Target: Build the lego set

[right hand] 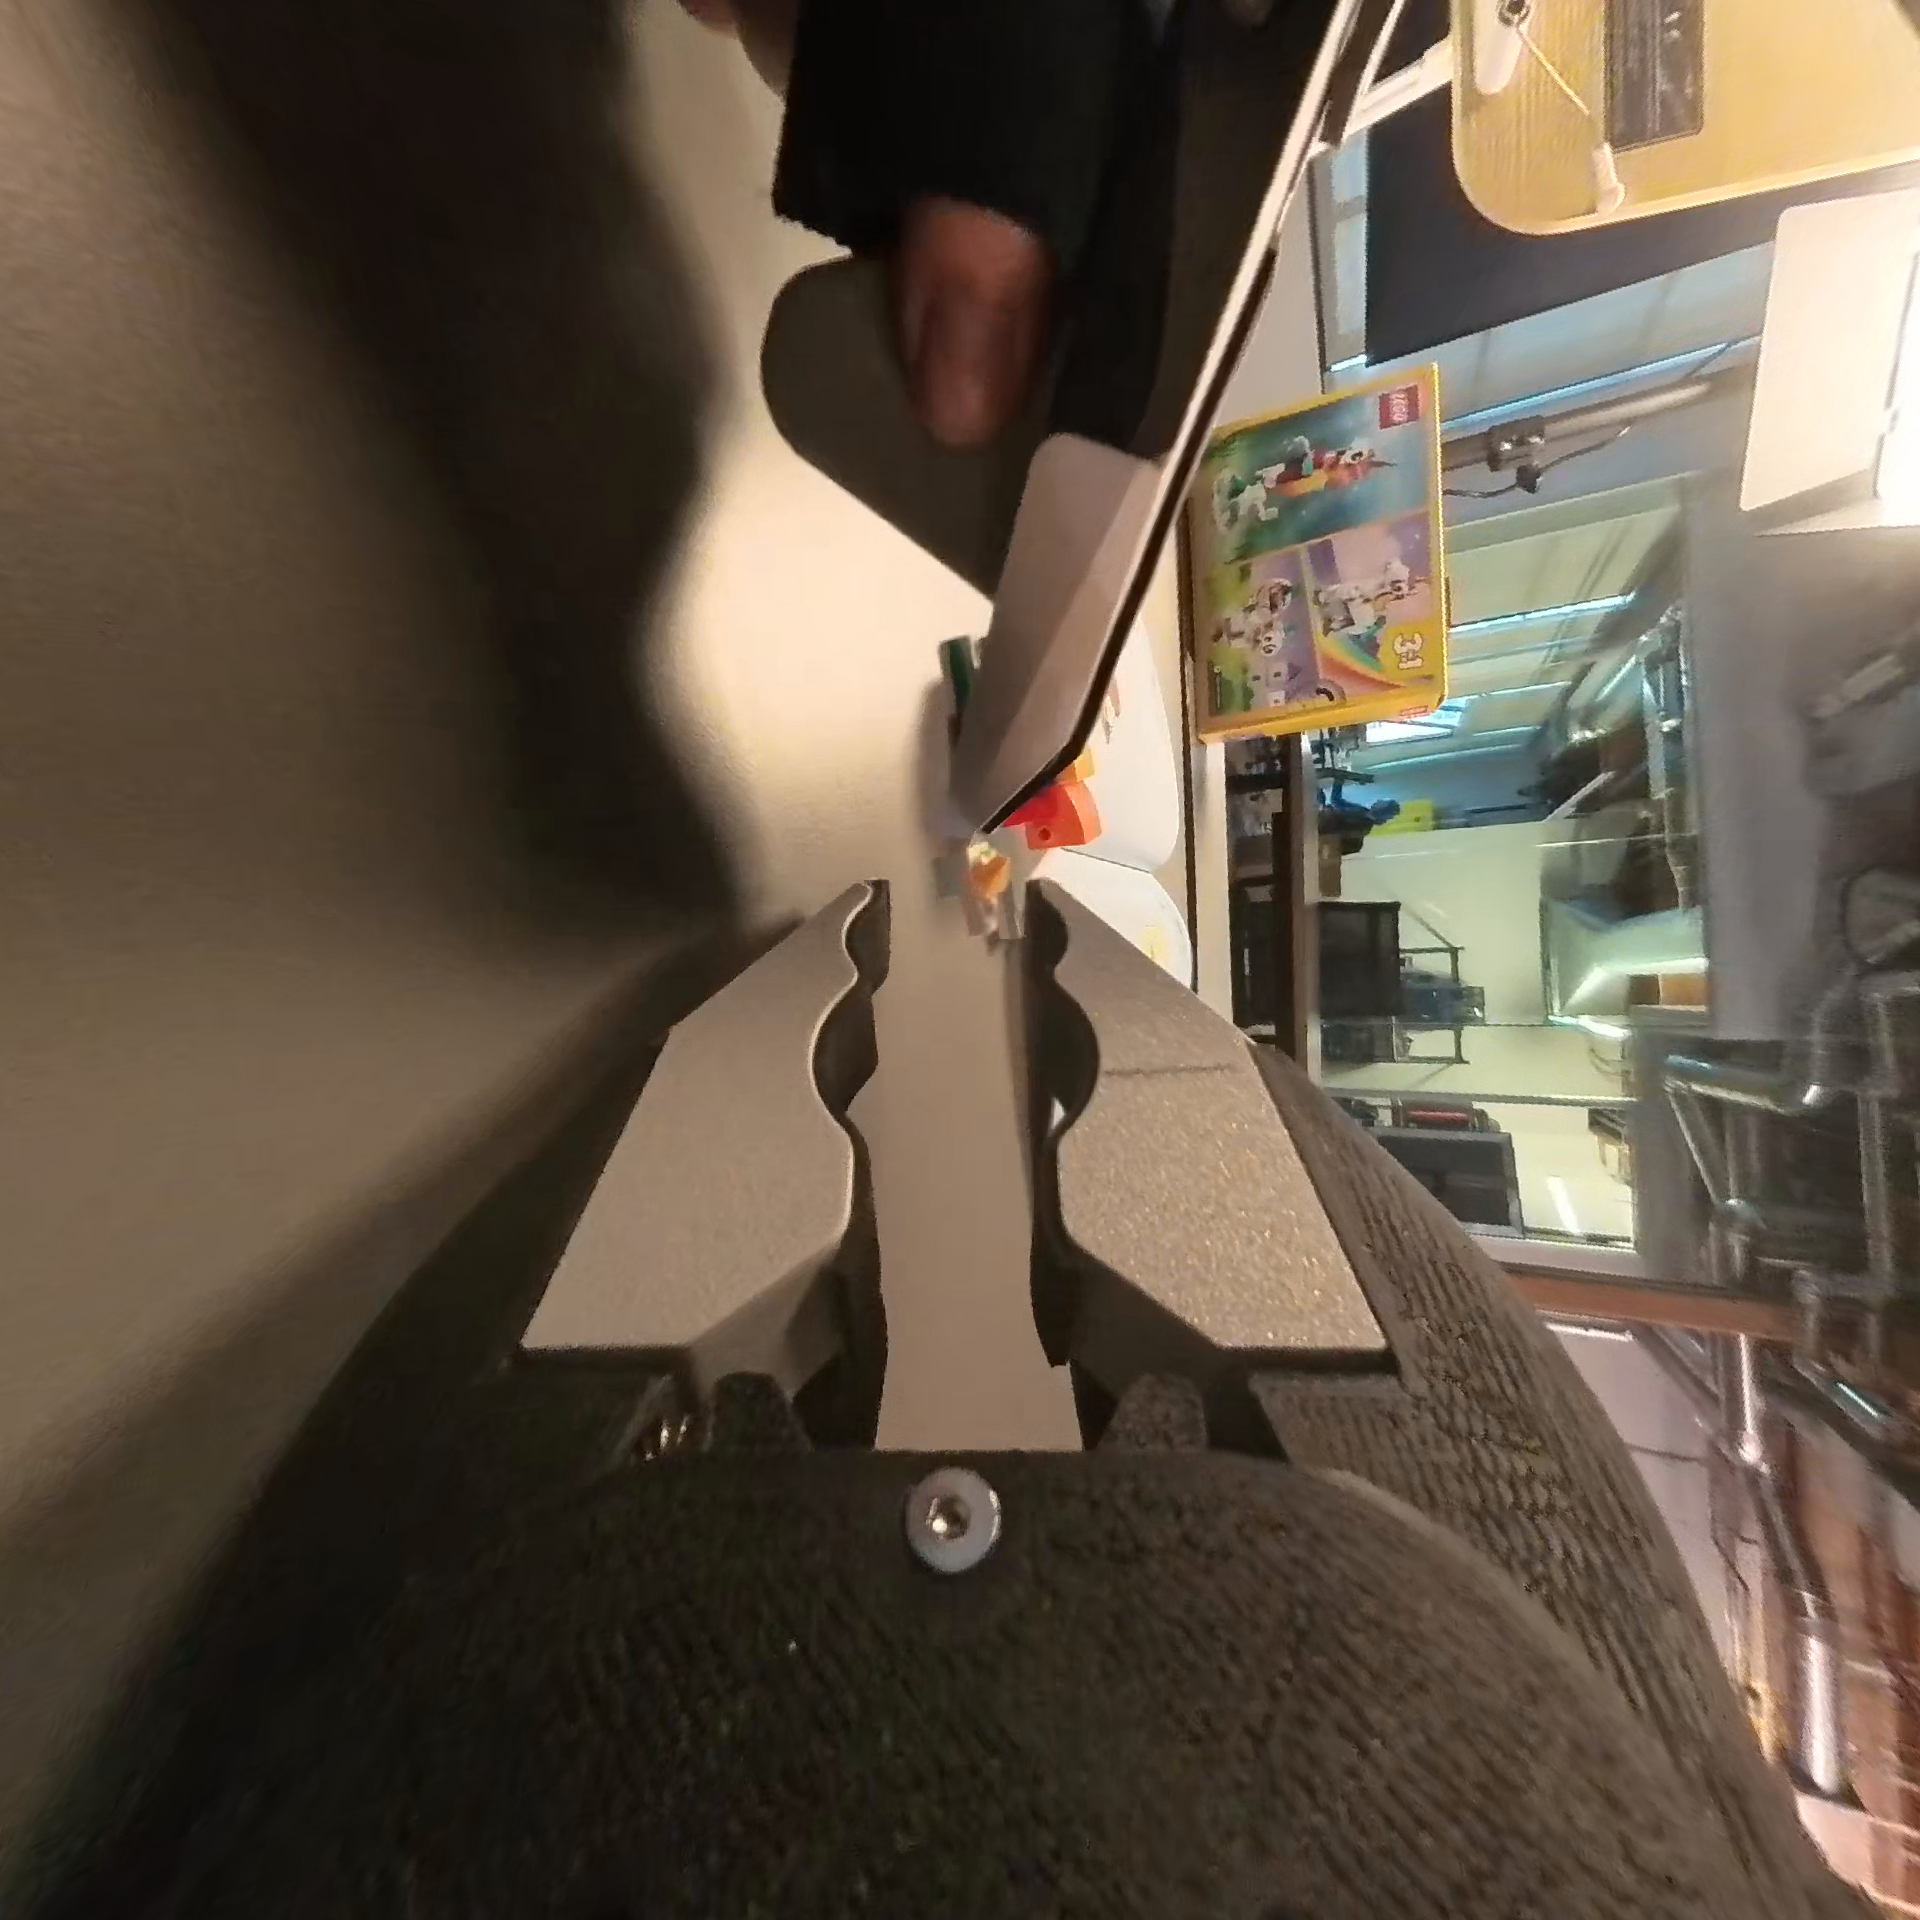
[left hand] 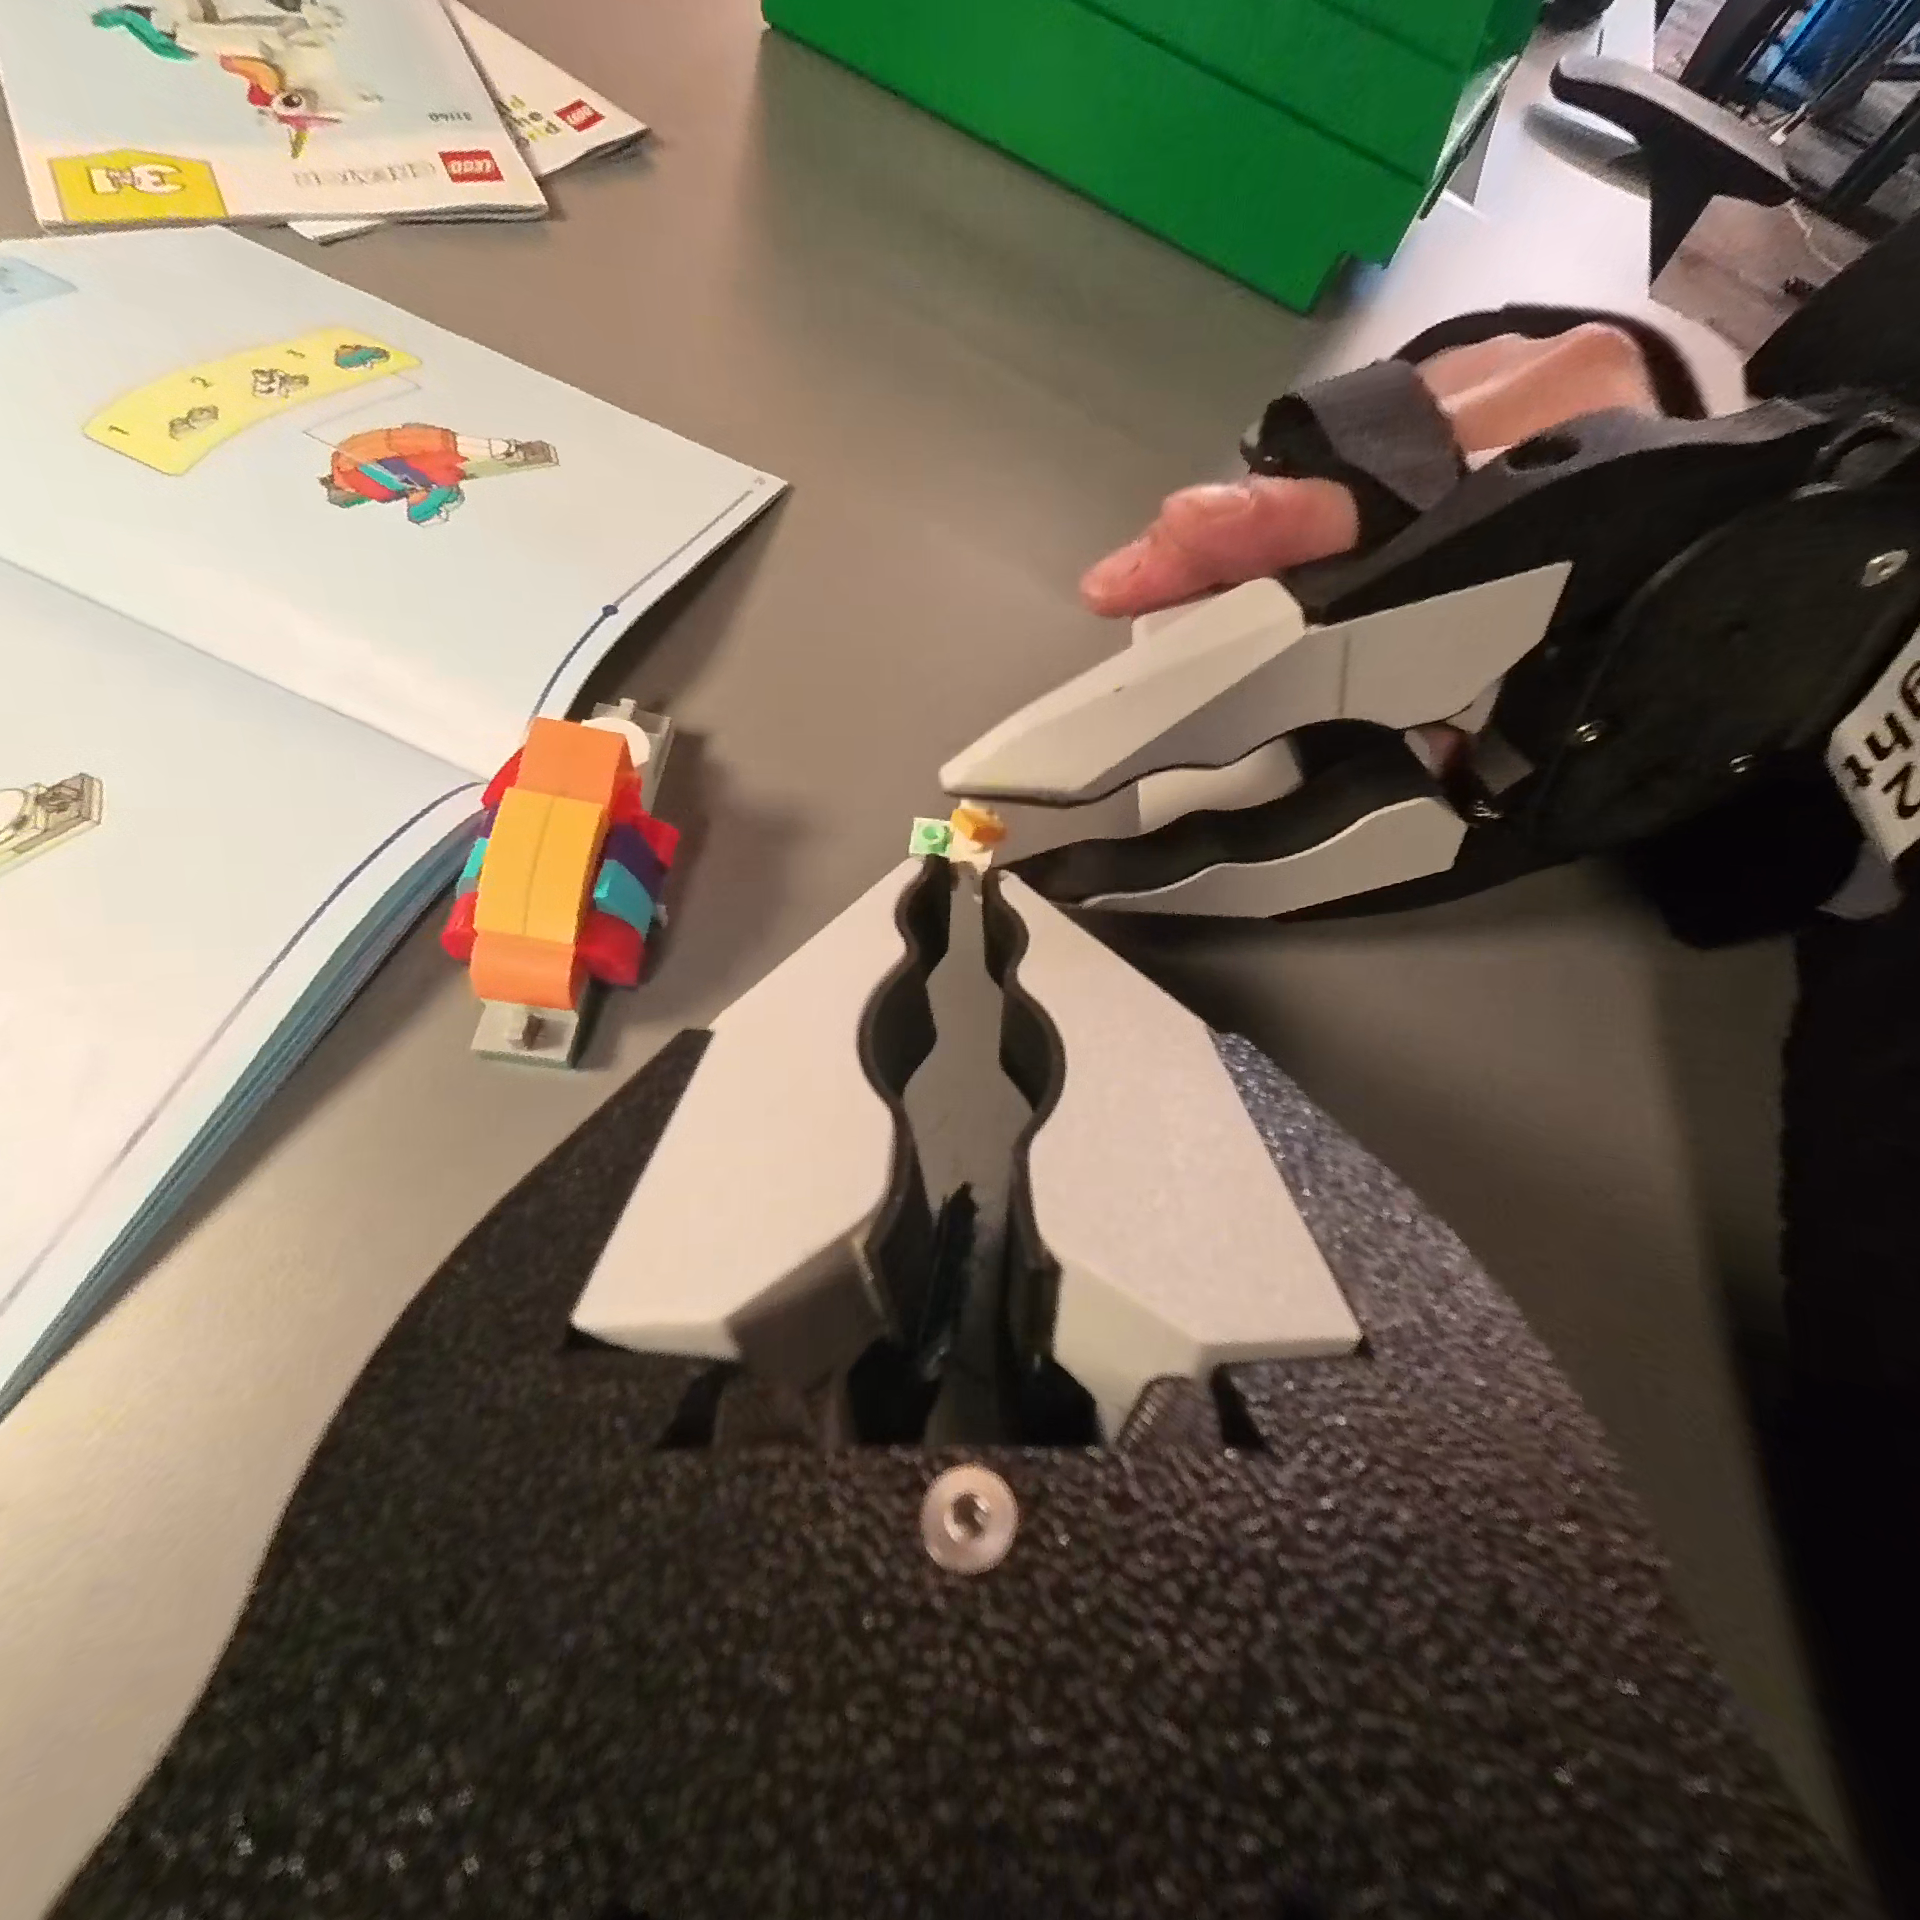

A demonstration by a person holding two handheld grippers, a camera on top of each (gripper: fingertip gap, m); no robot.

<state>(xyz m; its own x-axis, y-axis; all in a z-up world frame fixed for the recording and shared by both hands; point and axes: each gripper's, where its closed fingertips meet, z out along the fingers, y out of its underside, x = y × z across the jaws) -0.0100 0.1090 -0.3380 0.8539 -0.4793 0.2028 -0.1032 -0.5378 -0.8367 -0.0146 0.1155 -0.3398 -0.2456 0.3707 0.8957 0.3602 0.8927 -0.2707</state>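
Yellow-edged set box (right hand: 1320,551) only in right wrist view

A green box (left hand: 1143,135) stands on the grey table (left hand: 935,436), a chair (left hand: 1683,135) beyond.

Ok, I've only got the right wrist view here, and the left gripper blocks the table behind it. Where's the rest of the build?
Observer: The colourful partly built model lies on the table, against the edge of the open instruction booklet.
Operator: And what's the left gripper pinching?
Observer: The left gripper seems nearly shut on a small white piece.
Operator: Anything attached to it?
Observer: A green stud piece sits beside an orange piece at its far end.
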